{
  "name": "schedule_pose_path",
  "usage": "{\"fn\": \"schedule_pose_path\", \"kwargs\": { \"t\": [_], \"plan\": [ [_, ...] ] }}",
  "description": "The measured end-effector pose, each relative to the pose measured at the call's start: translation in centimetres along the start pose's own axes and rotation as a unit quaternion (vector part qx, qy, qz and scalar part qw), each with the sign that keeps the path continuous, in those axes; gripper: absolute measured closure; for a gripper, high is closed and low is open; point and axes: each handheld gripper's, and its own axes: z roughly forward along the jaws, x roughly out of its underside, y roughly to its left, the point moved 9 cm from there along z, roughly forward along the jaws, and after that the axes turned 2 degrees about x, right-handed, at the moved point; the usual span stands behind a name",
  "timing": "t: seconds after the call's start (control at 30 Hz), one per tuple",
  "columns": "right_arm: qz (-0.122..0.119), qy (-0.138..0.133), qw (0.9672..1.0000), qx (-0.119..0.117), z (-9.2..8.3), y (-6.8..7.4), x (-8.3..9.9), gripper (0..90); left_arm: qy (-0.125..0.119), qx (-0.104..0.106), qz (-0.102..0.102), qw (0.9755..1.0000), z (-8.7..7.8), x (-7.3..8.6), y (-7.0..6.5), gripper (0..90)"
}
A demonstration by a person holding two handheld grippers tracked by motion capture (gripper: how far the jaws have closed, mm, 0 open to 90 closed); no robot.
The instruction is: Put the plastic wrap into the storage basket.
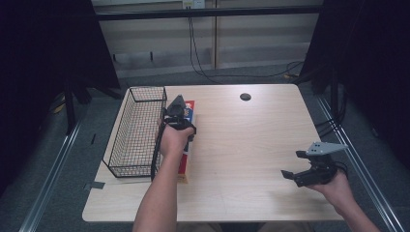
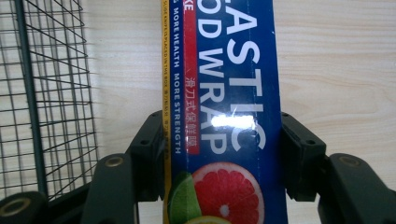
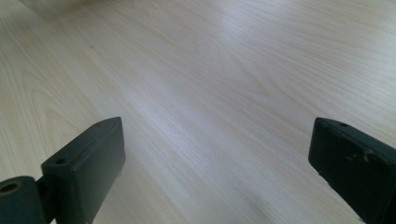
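Observation:
A long blue, red and yellow plastic food wrap box [image 1: 184,164] [image 2: 224,93] runs front to back just right of the black wire basket [image 1: 138,130] [image 2: 46,93]. My left gripper [image 1: 177,115] [image 2: 222,135] points down over the box's far half and is shut on it, a black pad [image 2: 152,140] pressed against each long side. Grapefruit and lime pictures show on the box between the jaws. My right gripper [image 1: 293,163] [image 3: 217,158] is held low over the table's front right, open, with bare wood between its fingers.
The light wooden table [image 1: 251,140] [image 3: 210,70] has a round black grommet [image 1: 245,96] near its far edge. The wire basket stands along the table's left edge. Cables hang down the wall behind, and dark curtains flank both sides.

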Motion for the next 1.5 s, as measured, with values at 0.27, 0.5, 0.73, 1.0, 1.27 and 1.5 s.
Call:
{"fn": "schedule_pose_path", "kwargs": {
  "t": [0.27, 0.5, 0.73, 1.0, 1.27, 1.5],
  "plan": [
    [-0.006, -0.009, 0.9999, 0.002, 0.0, 0.0, -0.2, 3.5, -0.001, 0.003, 0.002, 1.0000, -1.1, -0.3, 0.3, 43.3],
    [-0.006, -0.008, 0.9999, 0.002, -0.1, 0.0, -0.2, 3.5, -0.002, 0.005, -0.002, 1.0000, -1.9, -0.4, 0.7, 43.3],
    [-0.005, -0.010, 0.9999, 0.000, -0.1, 0.0, -0.2, 3.5, 0.000, 0.007, 0.000, 1.0000, -2.5, -0.4, 1.0, 43.4],
    [-0.007, -0.012, 0.9999, -0.002, -0.1, 0.1, -0.2, 3.5, -0.002, 0.009, -0.003, 1.0000, -3.4, -0.6, 1.3, 43.4],
    [-0.010, -0.011, 0.9999, -0.002, -0.1, 0.1, -0.3, 3.5, -0.008, 0.006, -0.008, 0.9999, -4.2, -0.9, 1.6, 43.4],
    [-0.011, -0.010, 0.9999, -0.003, -0.2, 0.2, -0.3, 3.5, -0.009, 0.006, -0.007, 0.9999, -4.8, -1.0, 1.8, 43.5]
  ]
}}
